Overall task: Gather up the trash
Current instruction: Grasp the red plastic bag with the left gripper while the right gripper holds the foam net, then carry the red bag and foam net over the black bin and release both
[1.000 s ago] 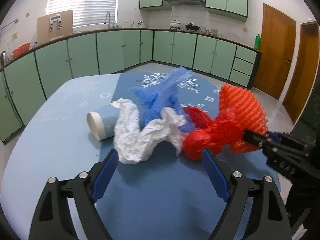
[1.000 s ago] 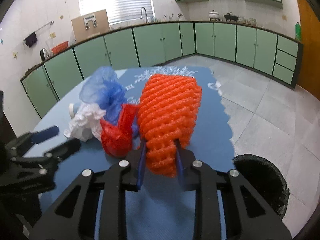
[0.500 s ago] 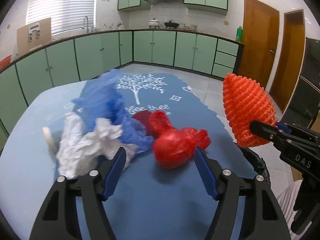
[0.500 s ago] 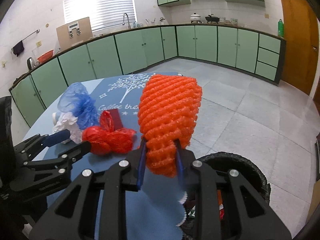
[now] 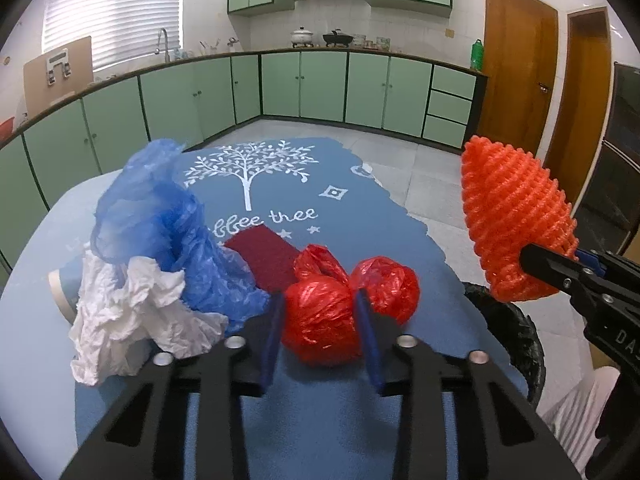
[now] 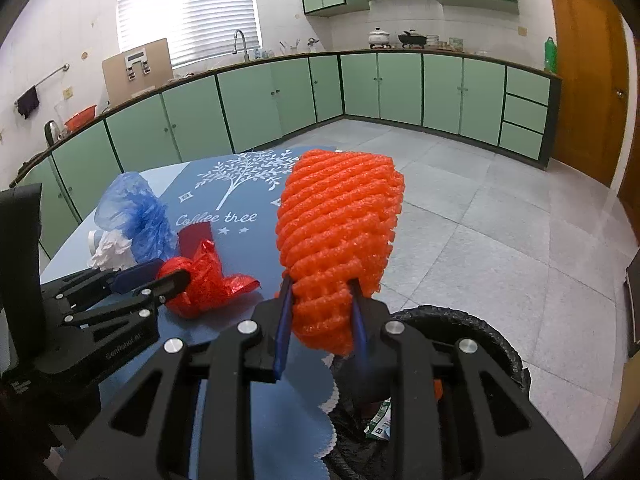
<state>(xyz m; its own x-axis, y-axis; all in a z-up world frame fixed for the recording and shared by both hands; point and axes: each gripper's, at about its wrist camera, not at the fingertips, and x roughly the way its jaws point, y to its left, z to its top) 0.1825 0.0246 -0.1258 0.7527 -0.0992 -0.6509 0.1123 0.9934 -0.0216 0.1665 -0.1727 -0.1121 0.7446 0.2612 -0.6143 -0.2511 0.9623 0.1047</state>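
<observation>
Your left gripper (image 5: 318,320) is closing its jaws on the red plastic bag (image 5: 320,320), which sits between the pads on the blue tablecloth (image 5: 320,420). Just left of those jaws lie the crumpled white paper (image 5: 132,316) and, beyond it, the blue plastic bag (image 5: 160,216). Your right gripper (image 6: 320,316) is clenched on the orange foam net (image 6: 340,232), held above the black trash bin (image 6: 492,340) below and right of its jaws.
</observation>
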